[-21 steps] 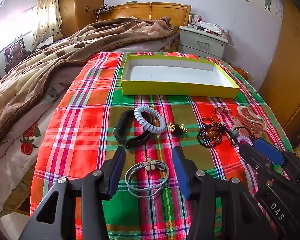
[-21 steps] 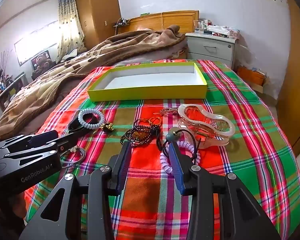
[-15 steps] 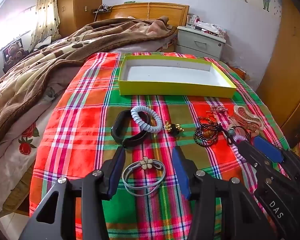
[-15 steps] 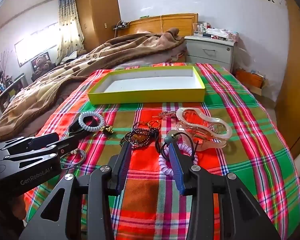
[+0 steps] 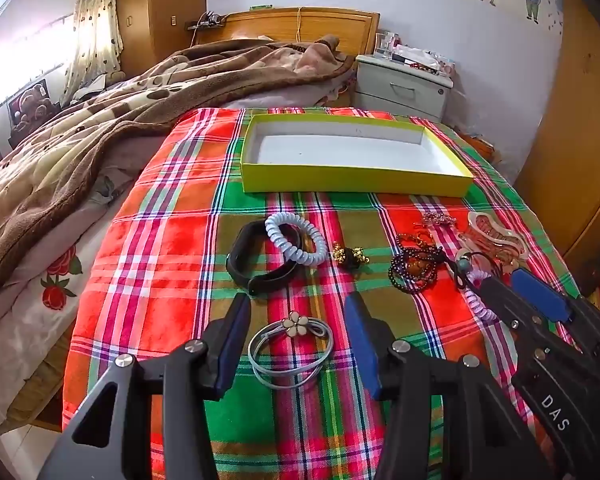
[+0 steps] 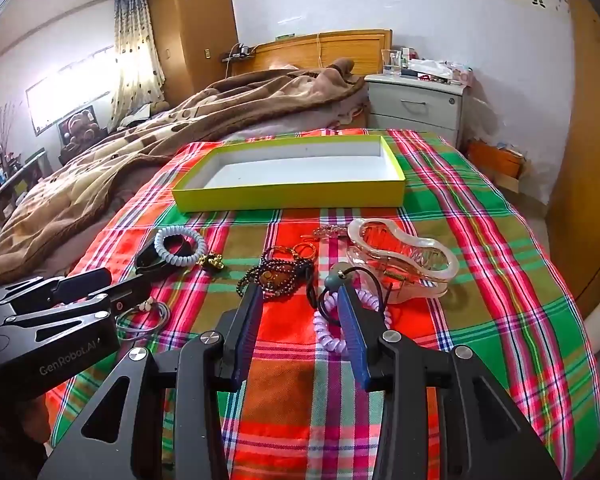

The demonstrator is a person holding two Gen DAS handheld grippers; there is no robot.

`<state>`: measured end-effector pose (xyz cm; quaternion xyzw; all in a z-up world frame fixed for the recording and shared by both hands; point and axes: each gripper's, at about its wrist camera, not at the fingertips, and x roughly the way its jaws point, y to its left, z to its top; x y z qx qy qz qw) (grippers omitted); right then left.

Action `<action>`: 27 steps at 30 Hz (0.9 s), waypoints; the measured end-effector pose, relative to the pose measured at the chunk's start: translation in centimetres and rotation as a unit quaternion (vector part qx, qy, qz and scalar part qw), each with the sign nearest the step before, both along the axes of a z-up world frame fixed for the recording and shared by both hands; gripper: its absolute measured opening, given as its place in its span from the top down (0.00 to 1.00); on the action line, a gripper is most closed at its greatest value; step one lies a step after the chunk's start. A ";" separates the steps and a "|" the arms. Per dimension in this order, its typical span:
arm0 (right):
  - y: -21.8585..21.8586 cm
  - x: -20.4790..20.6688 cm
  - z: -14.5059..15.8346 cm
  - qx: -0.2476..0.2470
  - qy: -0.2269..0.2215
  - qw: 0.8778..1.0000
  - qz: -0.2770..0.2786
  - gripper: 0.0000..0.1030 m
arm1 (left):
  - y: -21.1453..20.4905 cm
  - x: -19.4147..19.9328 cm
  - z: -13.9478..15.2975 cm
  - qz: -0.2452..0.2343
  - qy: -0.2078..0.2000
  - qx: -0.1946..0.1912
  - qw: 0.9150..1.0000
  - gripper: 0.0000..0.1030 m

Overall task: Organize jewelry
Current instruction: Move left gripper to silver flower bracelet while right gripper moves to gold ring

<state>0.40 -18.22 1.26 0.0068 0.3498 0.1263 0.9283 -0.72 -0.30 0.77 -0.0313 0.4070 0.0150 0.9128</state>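
Jewelry lies on a plaid cloth in front of a yellow box (image 5: 352, 182) (image 6: 292, 200) with a bare white floor. My left gripper (image 5: 298, 308) stands open over a grey hair tie with a flower (image 5: 290, 350). Just beyond are a black band (image 5: 260, 268), a white coil tie (image 5: 296, 238), a gold charm (image 5: 350, 256) and a dark bead bracelet (image 5: 414, 268). My right gripper (image 6: 298, 298) is open above the cloth; its right finger overlaps a lilac coil tie (image 6: 332, 334). The bead bracelet (image 6: 276, 276) and a clear hair claw (image 6: 402, 256) lie ahead of it.
A brown blanket (image 5: 100, 120) covers the bed to the left. A grey nightstand (image 6: 416, 108) stands behind the box, and a wooden wardrobe (image 6: 588, 184) on the right. The cloth's right edge drops to the floor.
Both grippers have eased forward and down toward the jewelry, so the flower tie and the lilac coil sit closer between the fingers. Jaws stay open; nothing was picked up.
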 end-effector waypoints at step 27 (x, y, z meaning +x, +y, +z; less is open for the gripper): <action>0.1 -0.1 -0.1 0.000 0.000 1.000 0.001 0.61 | -0.1 0.0 -0.2 0.003 0.003 0.000 1.000 0.51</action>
